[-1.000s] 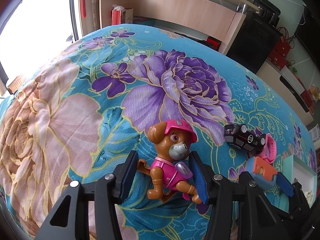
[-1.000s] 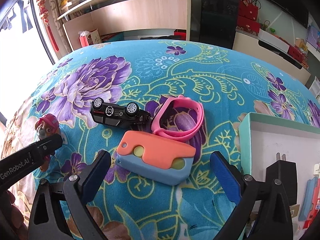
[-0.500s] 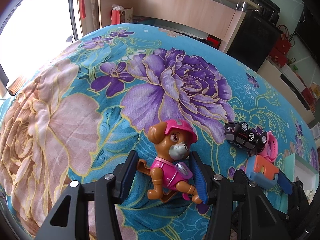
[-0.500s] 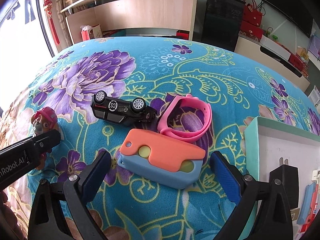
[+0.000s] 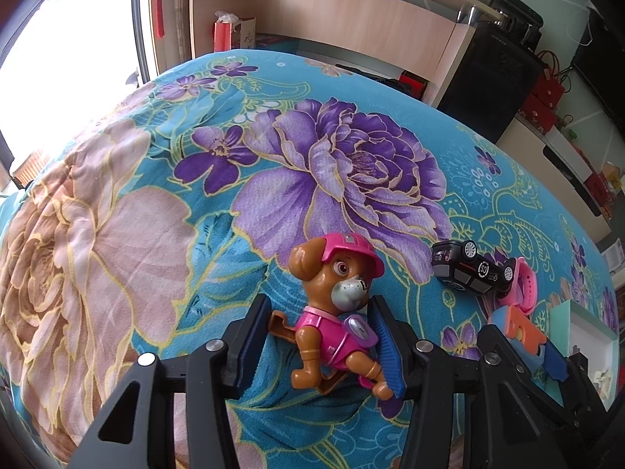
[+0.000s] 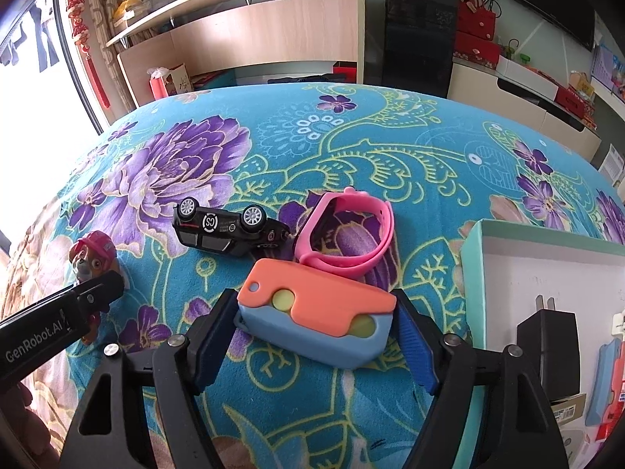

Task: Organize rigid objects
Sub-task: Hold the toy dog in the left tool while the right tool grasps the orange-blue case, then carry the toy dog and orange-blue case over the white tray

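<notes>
Jaws of the left gripper (image 5: 318, 342) straddle a brown plastic puppy figure in a pink cap and vest (image 5: 336, 312); right blue pad touches the figure's flank, left pad stands just off its tail, so parted around it, no firm clamp visible. Figure lies on the teal floral bedspread (image 5: 156, 203), head pointing away from the camera.

Right gripper (image 6: 312, 334): jaws spread to either side of an orange-and-light-blue plastic block with yellow round buttons (image 6: 316, 324). Both blue pads sit right at the block's ends; cannot tell whether they press it. Block rests on the bedspread.

Just beyond the block: a pink silicone wristband (image 6: 347, 234), looped, its near edge touching the block's far side. Left of the band, a black toy car (image 6: 228, 230) on its roof, wheels up.

Right edge of the right wrist view: a shallow white box with mint-green rim (image 6: 474, 269), holding a black two-prong plug adapter (image 6: 545, 348) and small blue and red items, unclear what.
</notes>
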`<state>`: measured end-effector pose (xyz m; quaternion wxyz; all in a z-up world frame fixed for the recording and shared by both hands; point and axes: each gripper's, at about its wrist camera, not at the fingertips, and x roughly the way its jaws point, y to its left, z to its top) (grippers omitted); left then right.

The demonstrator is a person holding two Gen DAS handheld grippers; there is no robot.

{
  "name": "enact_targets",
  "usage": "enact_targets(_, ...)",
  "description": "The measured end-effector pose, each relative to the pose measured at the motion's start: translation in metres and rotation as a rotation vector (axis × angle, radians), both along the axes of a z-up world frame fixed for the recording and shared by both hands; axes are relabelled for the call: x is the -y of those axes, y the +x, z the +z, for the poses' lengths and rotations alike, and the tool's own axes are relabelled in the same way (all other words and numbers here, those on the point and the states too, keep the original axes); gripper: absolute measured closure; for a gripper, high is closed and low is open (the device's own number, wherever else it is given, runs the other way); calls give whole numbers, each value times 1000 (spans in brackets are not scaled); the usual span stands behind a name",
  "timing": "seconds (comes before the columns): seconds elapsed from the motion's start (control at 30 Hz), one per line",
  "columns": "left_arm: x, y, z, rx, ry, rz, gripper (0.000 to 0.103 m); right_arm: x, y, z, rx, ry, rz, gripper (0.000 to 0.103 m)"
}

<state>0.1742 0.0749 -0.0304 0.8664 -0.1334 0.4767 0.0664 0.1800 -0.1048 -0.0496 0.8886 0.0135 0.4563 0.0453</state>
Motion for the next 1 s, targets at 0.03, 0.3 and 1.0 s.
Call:
enact_targets(0.03, 0, -1, 2, 6, -2, -1, 50, 2, -2, 2, 0, 18, -2, 25)
enact_targets(0.3, 9, -8, 23, 76, -4, -25, 50, 12, -16, 32, 76, 46, -22, 25)
enact_targets(1.0, 132, -18, 62, 223, 65, -327, 50, 107, -44, 73, 156, 6, -212, 25)
